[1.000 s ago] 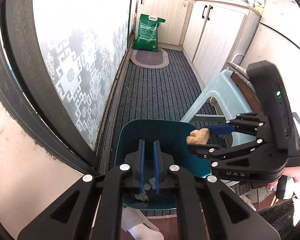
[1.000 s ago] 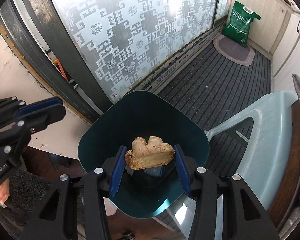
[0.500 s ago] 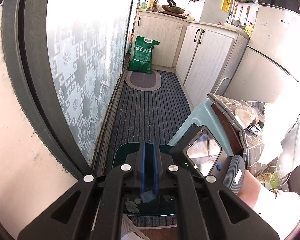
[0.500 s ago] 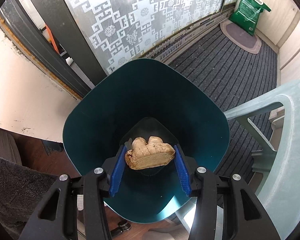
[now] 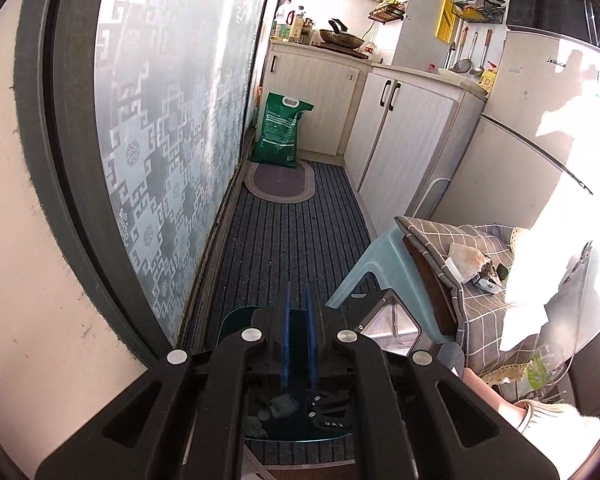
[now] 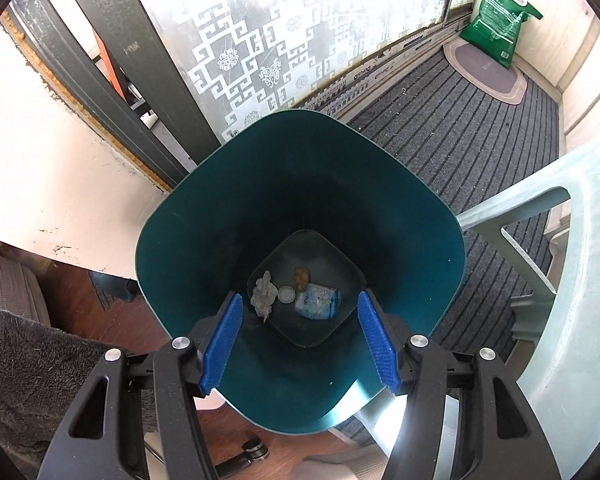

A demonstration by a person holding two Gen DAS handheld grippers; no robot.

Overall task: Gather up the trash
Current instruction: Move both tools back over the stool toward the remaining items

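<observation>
right tool [image 6: 300, 344] hung over teal bin [image 6: 188, 240], jaws opening, nothing between them. ginger piece [image 6: 301, 276] lay on bin floor near far edge, beside crumpled tissue [image 6: 263, 295] and blue packet [image 6: 318, 301]. left tool [image 5: 296, 344] shut, empty. advice: lift straight up, clear of rim.

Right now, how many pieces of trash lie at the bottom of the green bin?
4: crumpled tissue at left, white cap in the middle, ginger piece behind it, blue packet at right. More may be hidden.
</observation>
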